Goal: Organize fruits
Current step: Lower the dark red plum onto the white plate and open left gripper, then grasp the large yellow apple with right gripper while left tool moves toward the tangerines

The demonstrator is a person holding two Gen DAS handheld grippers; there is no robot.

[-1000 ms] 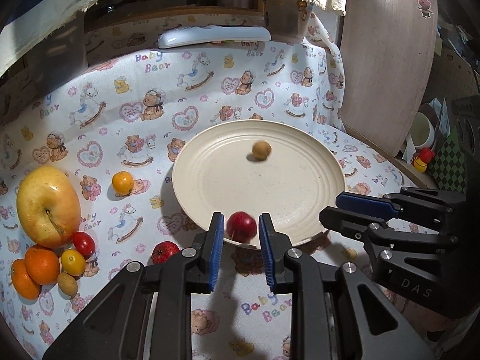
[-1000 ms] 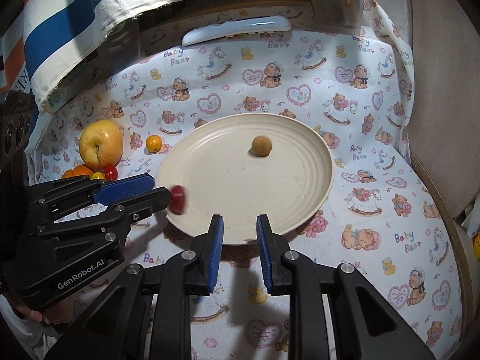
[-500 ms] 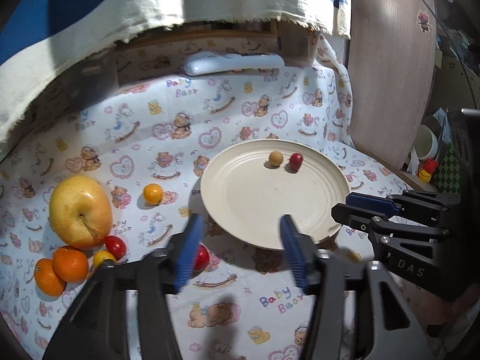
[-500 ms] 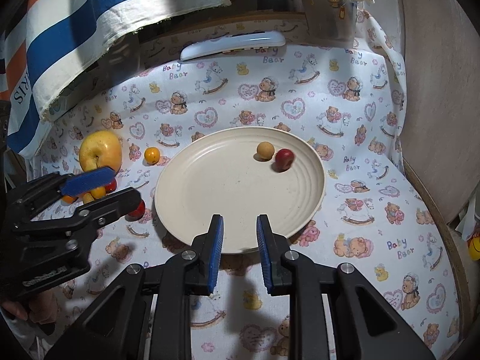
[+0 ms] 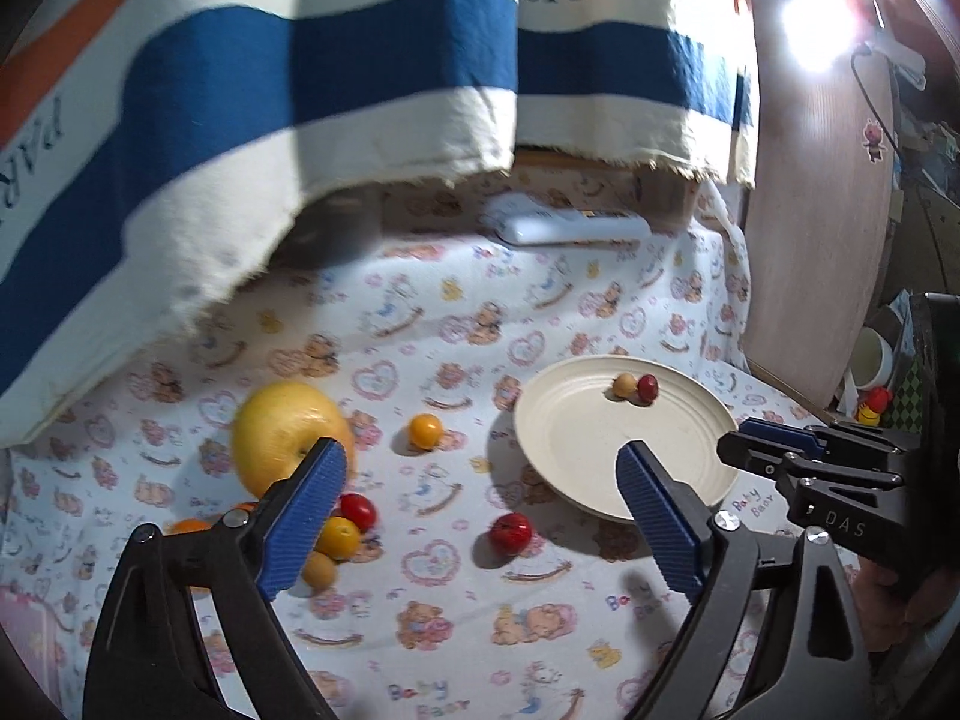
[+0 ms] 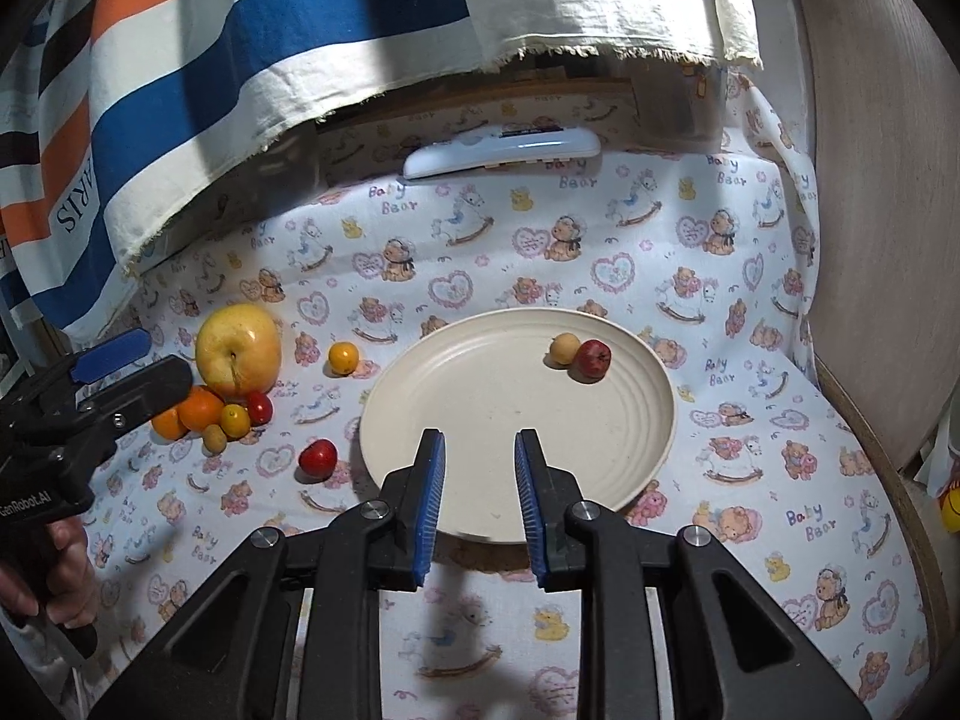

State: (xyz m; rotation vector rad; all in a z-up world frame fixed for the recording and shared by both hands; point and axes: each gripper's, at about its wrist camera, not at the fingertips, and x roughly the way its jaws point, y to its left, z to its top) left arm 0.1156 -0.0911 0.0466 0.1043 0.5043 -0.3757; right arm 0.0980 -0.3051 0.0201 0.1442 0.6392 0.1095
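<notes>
A cream plate [image 6: 480, 396] [image 5: 576, 438] holds a small tan fruit [image 6: 564, 349] and a small red fruit [image 6: 594, 357] [image 5: 647, 386] side by side at its far right. A red fruit [image 6: 317, 458] [image 5: 510, 531] lies on the cloth left of the plate. A big yellow apple [image 6: 239, 349] [image 5: 288, 432], a small orange fruit [image 6: 343, 357] [image 5: 425, 431] and a cluster of small fruits [image 6: 210, 414] lie further left. My left gripper [image 5: 480, 516] is wide open and empty above the cloth. My right gripper [image 6: 478, 498] is narrowly open and empty over the plate's near rim.
A white remote-like object [image 6: 501, 150] lies at the back of the bear-print cloth. A striped blue, orange and cream fabric [image 6: 240, 60] hangs over the back left. A wooden panel [image 6: 888, 210] borders the right side.
My left gripper let go of the red fruit, which rolled across the plate to rest beside the tan fruit. The gripper opened wide and pulled back left. The right gripper stayed put.
</notes>
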